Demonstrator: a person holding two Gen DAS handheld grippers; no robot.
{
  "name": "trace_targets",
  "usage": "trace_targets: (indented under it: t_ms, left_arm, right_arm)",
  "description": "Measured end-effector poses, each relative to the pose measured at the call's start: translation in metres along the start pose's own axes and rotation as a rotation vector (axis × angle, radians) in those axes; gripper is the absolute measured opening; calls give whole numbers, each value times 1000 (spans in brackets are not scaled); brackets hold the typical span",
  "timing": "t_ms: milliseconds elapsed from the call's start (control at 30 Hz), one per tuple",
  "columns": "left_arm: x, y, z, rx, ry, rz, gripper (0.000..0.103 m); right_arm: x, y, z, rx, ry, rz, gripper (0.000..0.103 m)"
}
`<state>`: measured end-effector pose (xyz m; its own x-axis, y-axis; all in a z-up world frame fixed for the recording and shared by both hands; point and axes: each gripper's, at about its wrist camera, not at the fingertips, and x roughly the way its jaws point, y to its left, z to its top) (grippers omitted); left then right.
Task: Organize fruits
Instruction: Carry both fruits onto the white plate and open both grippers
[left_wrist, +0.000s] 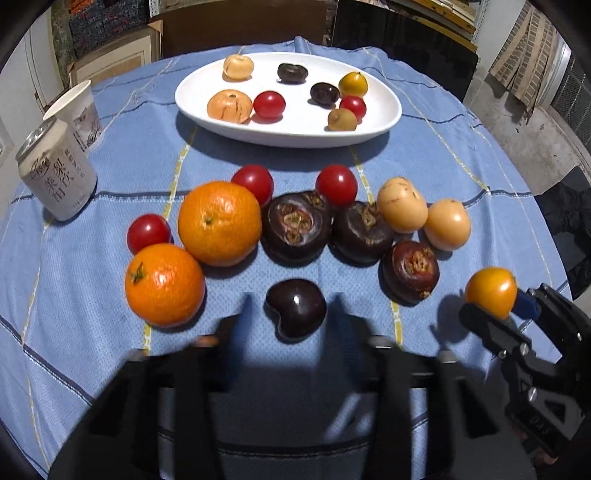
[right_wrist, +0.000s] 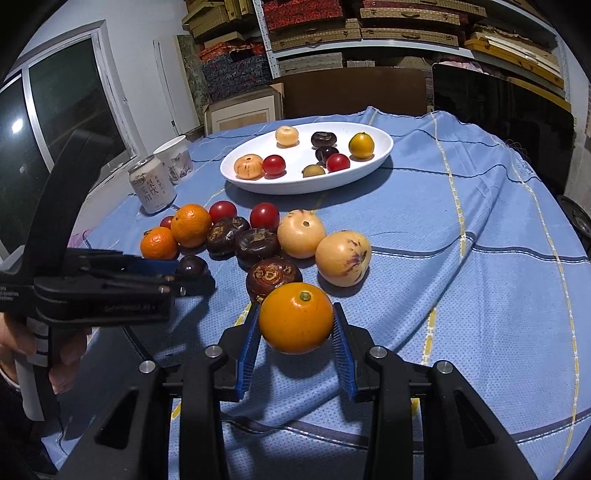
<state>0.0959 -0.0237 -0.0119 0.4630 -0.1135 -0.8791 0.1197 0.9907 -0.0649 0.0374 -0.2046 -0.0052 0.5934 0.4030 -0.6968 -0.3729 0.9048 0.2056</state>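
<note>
Blue checked cloth (left_wrist: 110, 369) covers the round table. At its far side a white oval plate (left_wrist: 295, 134) carries eight small fruits. The right gripper (right_wrist: 297, 325) is clamped on a yellow-orange fruit (right_wrist: 295, 317), held just above the cloth. The left gripper (left_wrist: 293, 306), blurred, is closed around a glossy dark fruit (left_wrist: 295, 306) lying on the cloth, near a loose cluster with two oranges (left_wrist: 219, 223), dark chestnuts (left_wrist: 295, 229) and red tomatoes (left_wrist: 336, 184). A drink can (left_wrist: 59, 181) stands at the left.
</note>
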Motion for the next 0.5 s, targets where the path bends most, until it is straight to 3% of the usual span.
trace_targets:
  t_ms: [133, 500]
  left_arm:
    - [-4, -7, -5, 38, -34, 37, 30]
    - [-51, 11, -25, 56, -102, 33, 30]
  right_arm:
    - [2, -9, 0, 44, 2, 16, 38]
    - [-4, -3, 1, 33, -17, 3, 38]
